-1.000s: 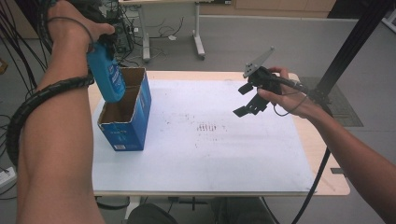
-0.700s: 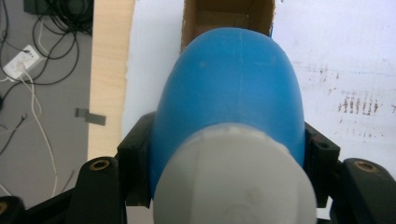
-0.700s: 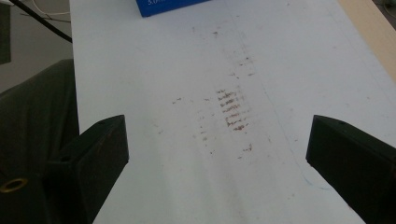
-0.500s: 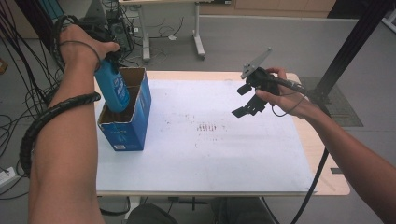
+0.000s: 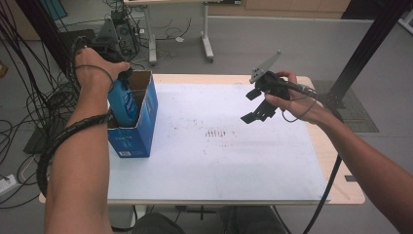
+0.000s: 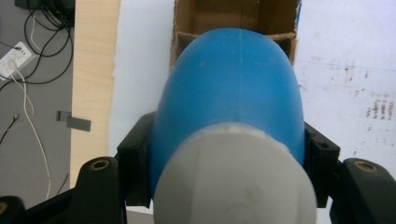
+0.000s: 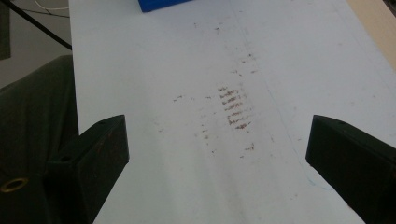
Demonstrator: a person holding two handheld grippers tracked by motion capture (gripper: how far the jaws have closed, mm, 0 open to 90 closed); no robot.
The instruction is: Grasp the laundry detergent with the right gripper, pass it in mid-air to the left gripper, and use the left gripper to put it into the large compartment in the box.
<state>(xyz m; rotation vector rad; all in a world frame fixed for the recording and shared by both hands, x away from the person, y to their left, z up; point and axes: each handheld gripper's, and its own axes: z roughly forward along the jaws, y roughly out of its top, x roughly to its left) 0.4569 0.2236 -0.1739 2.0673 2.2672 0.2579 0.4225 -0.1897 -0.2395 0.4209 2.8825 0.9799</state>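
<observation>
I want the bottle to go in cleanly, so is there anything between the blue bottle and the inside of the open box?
Nothing visible blocks it. The left gripper is shut on the blue bottle, whose lower end is already inside the open top of the box. The cardboard inside, seen past the bottle, looks bare.

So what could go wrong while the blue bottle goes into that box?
The blue bottle is only partway into the open cardboard box, clamped by the left gripper. It might catch a top flap and jam. The box stands near the table edge, so a push could tip or slide it. The right gripper hangs open, not steadying the box.
</observation>
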